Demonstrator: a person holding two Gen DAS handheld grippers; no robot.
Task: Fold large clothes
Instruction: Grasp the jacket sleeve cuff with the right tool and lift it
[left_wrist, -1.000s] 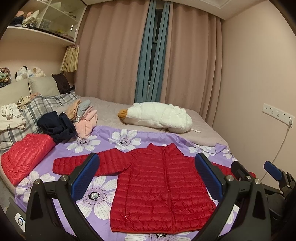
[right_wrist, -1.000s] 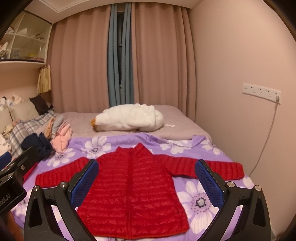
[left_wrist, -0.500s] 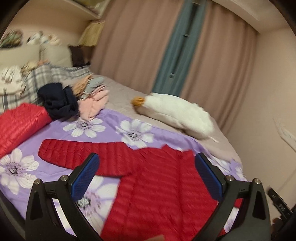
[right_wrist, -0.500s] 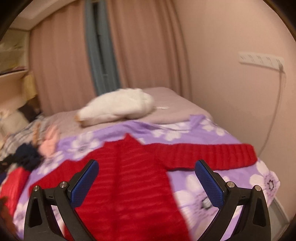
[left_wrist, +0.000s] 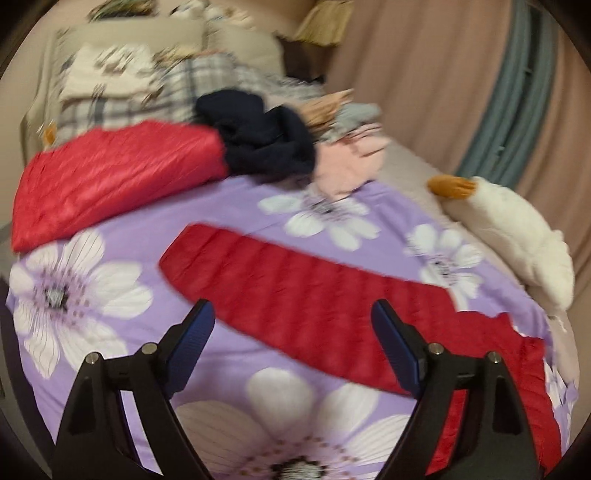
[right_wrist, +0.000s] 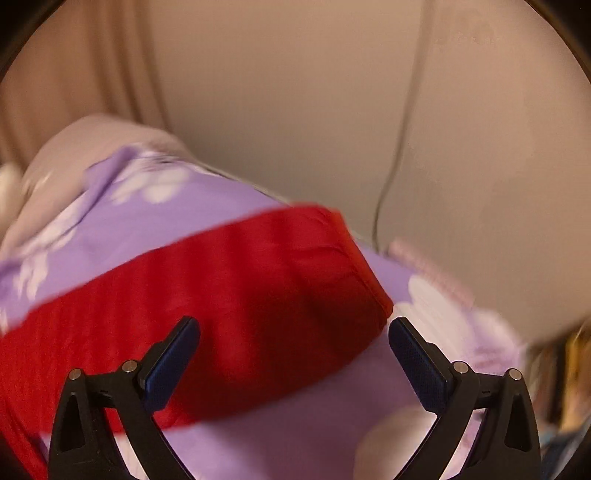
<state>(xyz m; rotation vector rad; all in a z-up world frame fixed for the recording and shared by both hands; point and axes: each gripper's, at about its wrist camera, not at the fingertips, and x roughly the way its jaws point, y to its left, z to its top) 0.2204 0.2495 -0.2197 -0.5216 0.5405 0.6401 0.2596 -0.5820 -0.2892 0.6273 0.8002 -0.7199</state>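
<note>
A red quilted puffer jacket (left_wrist: 332, 306) lies spread flat on the purple bedsheet printed with large white flowers (left_wrist: 92, 291), which covers the bed. Half a second ago each camera took in most of the jacket; now both have dropped closer and swung outward, so each sees mainly one sleeve.

The left gripper (left_wrist: 291, 325) hangs just above the jacket's left-hand sleeve, its blue-padded fingers (left_wrist: 188, 343) spread wide and holding nothing, the sleeve running diagonally between them. A second ago the whole jacket and the far wall filled this view; they have given way to the sleeve and the pile at the head of the bed: a folded red quilted garment (left_wrist: 110, 177), a crumpled navy blue garment (left_wrist: 266, 140), pink clothes (left_wrist: 351, 162) and plaid bedding (left_wrist: 166, 92). The white plush toy with an orange beak (left_wrist: 509, 236) lies beyond the jacket, beside the beige curtain (left_wrist: 424, 74).

The right gripper (right_wrist: 293, 339) hovers over the cuff end of the other sleeve (right_wrist: 258, 288), fingers (right_wrist: 417, 365) likewise parted and empty; whether they touch the fabric cannot be told through the blur. The beige wall (right_wrist: 295, 110) with a thin cable (right_wrist: 399, 129) has come much nearer than before.
</note>
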